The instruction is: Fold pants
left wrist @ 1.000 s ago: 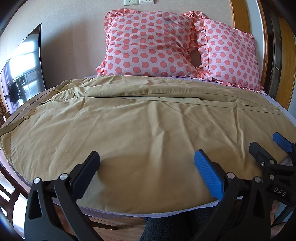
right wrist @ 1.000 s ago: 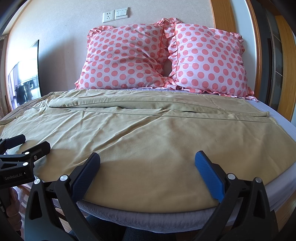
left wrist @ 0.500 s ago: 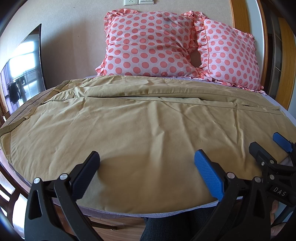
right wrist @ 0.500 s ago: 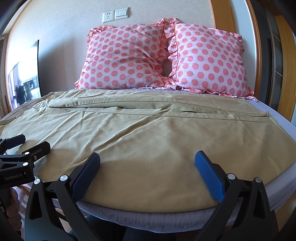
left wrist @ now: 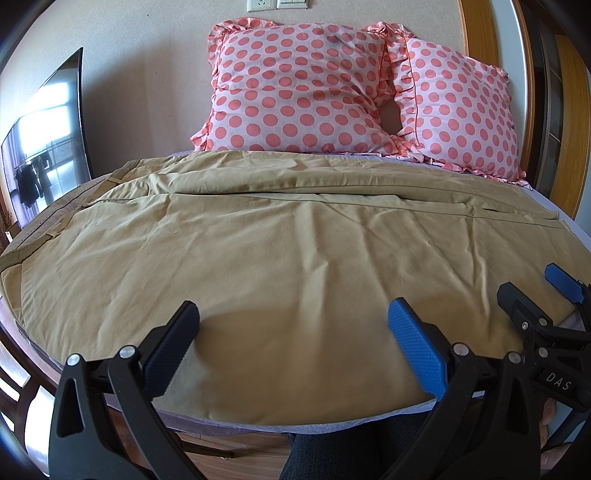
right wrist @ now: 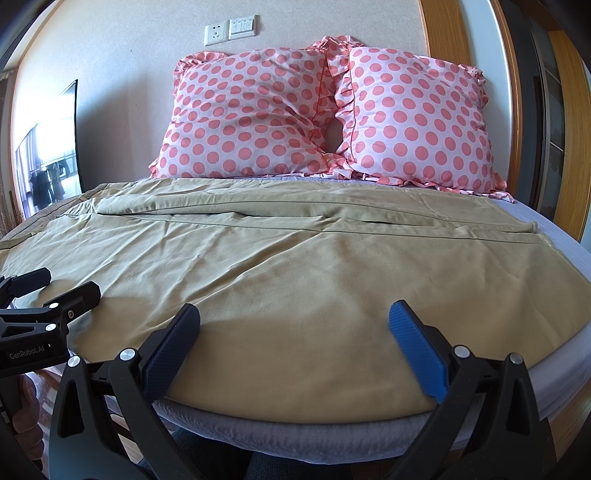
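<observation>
Tan pants (left wrist: 288,258) lie spread flat across the bed, waistband to the left, leg hems to the right; they also show in the right wrist view (right wrist: 314,266). My left gripper (left wrist: 291,343) is open and empty, hovering over the near edge of the pants. My right gripper (right wrist: 295,343) is open and empty over the same near edge, further right. The right gripper shows at the right edge of the left wrist view (left wrist: 532,299). The left gripper shows at the left edge of the right wrist view (right wrist: 48,291).
Two pink polka-dot pillows (left wrist: 303,88) (right wrist: 417,118) lean against the wall at the head of the bed. The bed's lavender sheet (right wrist: 554,225) shows at the right and along the near edge. A dark screen (left wrist: 48,136) stands at the left. Wooden frame (right wrist: 432,26) at the right.
</observation>
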A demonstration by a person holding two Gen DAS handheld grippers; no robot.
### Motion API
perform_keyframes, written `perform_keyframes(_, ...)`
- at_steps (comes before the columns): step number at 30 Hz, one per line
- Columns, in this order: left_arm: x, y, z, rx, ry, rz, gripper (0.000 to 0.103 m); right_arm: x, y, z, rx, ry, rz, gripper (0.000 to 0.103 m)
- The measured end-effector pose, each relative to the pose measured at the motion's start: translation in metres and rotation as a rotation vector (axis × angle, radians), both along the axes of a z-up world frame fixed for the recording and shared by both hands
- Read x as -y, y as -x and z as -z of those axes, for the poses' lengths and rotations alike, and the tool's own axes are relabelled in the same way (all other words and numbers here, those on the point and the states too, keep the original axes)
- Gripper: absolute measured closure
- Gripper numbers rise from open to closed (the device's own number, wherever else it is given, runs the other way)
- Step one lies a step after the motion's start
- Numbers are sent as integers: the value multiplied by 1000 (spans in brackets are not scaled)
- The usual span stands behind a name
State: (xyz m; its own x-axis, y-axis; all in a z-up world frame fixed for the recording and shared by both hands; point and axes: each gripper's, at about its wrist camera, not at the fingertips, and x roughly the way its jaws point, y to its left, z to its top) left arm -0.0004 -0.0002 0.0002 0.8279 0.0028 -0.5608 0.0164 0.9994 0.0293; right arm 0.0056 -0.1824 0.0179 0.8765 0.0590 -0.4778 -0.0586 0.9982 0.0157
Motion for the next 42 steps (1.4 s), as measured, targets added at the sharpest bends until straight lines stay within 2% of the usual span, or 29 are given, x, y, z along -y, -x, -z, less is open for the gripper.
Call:
perform_keyframes(36,0,0,0,2,-2,1,2,0,1,1,-4,2,-2,1)
perform_keyframes(39,-1,-3,-2,-21,-2,9,2,11,-12,-9,-69,-19,-40,1)
perform_keyframes(42,-2,-8,-6,-61,12,26,2,53,-30,-41,-38,-64,27,1)
